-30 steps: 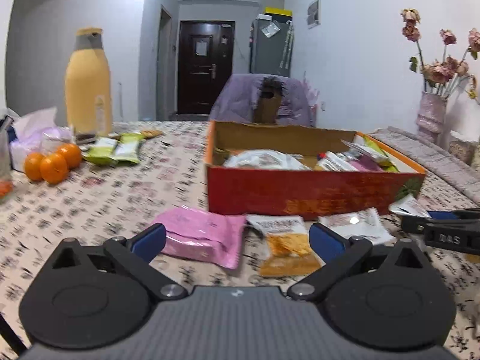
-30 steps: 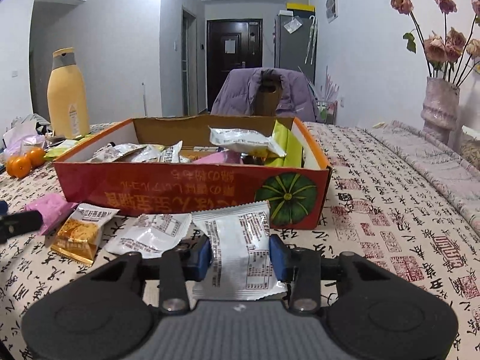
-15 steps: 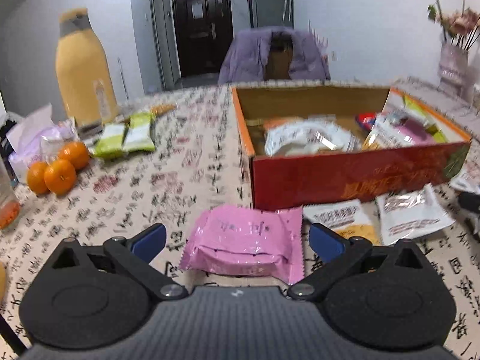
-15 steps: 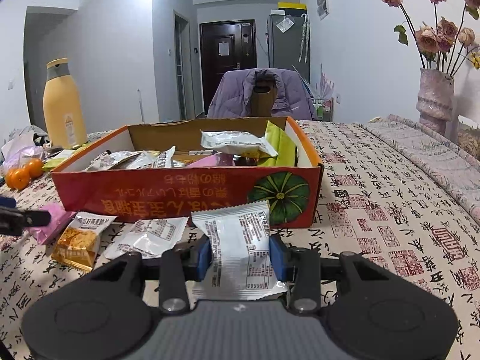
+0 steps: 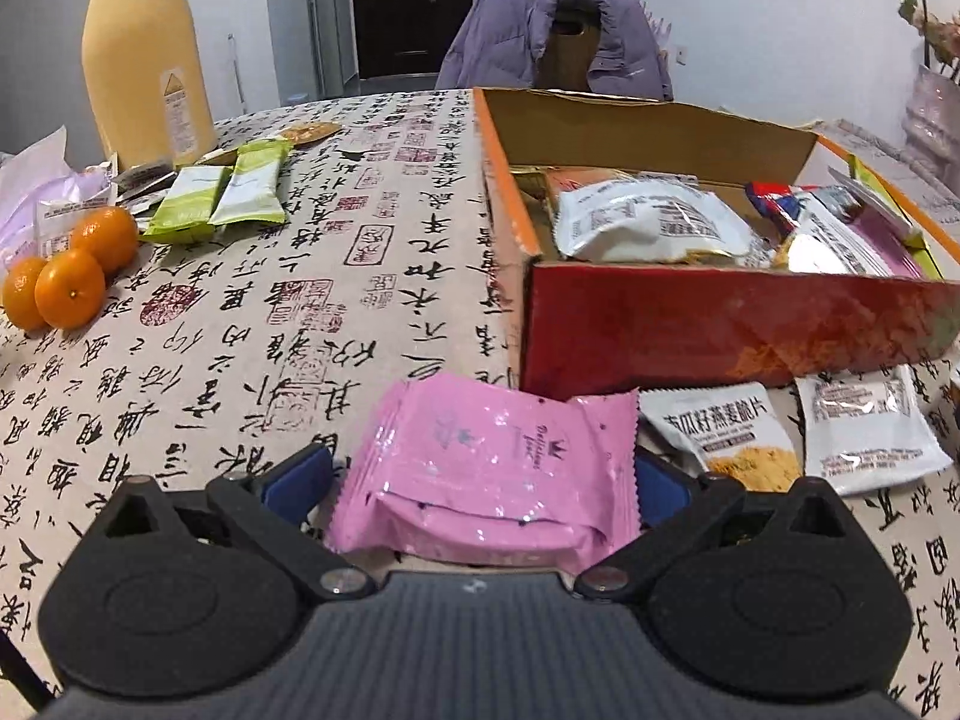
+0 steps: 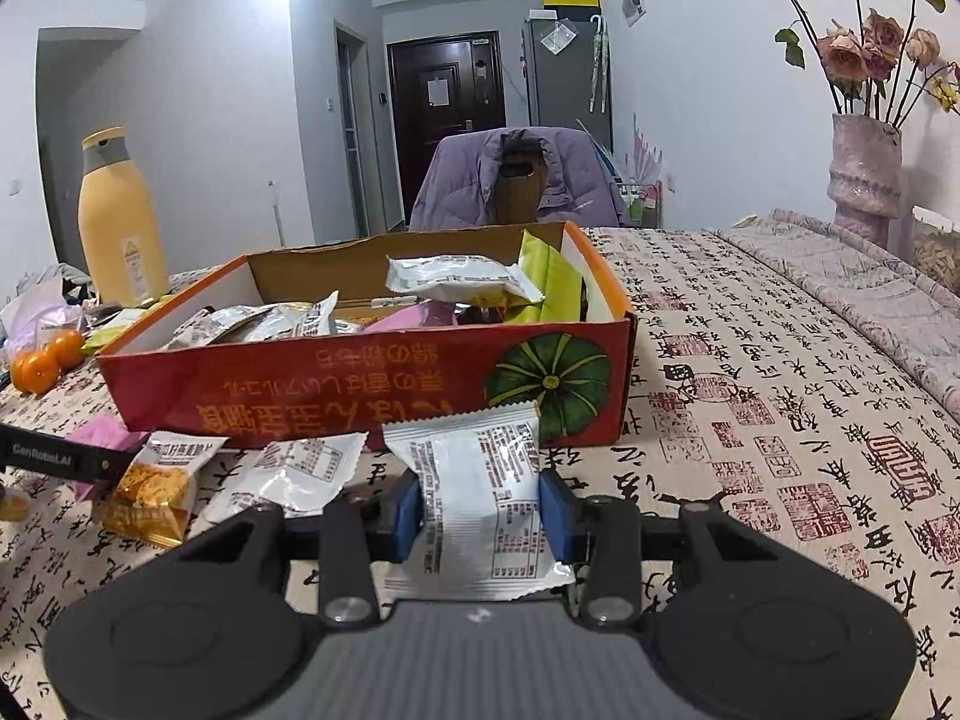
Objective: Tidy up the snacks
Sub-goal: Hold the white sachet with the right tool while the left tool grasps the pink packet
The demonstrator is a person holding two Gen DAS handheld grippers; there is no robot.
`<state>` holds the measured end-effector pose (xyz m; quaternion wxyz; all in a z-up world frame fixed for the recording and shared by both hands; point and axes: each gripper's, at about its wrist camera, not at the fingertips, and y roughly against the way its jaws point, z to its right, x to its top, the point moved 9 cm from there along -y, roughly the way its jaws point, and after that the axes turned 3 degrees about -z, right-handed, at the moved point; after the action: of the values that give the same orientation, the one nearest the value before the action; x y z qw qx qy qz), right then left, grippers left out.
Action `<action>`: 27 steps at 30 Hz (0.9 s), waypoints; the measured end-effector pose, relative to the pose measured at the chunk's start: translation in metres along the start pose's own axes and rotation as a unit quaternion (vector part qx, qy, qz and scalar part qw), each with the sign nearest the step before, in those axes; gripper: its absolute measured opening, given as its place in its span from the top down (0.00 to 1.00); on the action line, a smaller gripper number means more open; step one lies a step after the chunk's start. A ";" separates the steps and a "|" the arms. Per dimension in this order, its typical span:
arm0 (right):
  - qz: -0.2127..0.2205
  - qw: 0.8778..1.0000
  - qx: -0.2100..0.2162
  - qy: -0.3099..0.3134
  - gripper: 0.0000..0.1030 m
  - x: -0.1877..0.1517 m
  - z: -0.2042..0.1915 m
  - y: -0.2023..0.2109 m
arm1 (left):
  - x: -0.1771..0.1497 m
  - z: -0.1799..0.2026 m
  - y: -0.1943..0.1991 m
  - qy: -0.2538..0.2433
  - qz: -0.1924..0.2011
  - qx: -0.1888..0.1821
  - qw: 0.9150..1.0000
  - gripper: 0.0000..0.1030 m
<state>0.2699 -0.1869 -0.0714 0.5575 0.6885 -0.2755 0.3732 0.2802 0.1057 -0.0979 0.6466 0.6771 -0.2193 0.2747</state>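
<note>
A red cardboard box (image 5: 738, 324) holding several snack packets stands on the table; it also shows in the right wrist view (image 6: 336, 384). My left gripper (image 5: 480, 480) is open, its blue pads on either side of a pink snack packet (image 5: 492, 468) lying in front of the box. My right gripper (image 6: 480, 510) is shut on a white snack packet (image 6: 480, 498), held just above the table before the box's front wall. An orange-and-white packet (image 5: 726, 438) and another white packet (image 5: 864, 426) lie beside the pink one.
A tall yellow bottle (image 5: 147, 54), three oranges (image 5: 66, 276) and two green packets (image 5: 222, 192) sit at the left. A vase with dried roses (image 6: 864, 174) stands at the far right. A chair with a purple jacket (image 6: 516, 180) is behind the table.
My left gripper has moved forward and down so the pink packet now lies between its open pads. My right gripper has lifted slightly, still gripping the white packet.
</note>
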 end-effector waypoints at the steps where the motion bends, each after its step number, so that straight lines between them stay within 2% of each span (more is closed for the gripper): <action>1: 0.000 1.000 0.000 0.000 0.61 0.000 0.000 0.000 | 0.000 0.000 0.000 0.000 0.002 0.000 1.000 0.00; 8: 0.000 1.000 0.000 -0.003 0.61 0.000 0.000 0.000 | -0.002 0.002 0.003 0.007 0.012 0.008 1.000 0.04; 10: 0.000 1.000 0.001 -0.003 0.61 0.000 0.000 0.000 | -0.003 0.003 0.006 0.005 0.015 0.007 1.000 0.10; 14: 0.001 1.000 0.001 -0.002 0.61 0.000 0.000 0.000 | -0.006 0.004 0.011 0.005 0.019 0.006 1.000 0.15; 18: 0.003 1.000 0.001 -0.003 0.61 0.000 0.000 0.001 | -0.008 0.006 0.017 0.004 0.028 0.002 1.000 0.29; 27: 0.007 1.000 0.005 0.005 0.61 0.000 -0.004 0.003 | -0.015 0.008 0.031 0.004 0.059 0.013 0.998 0.33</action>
<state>0.2672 -0.1833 -0.0693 0.5530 0.6871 -0.2759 0.3821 0.2493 0.0949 -0.0840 0.6209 0.6703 -0.2527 0.3184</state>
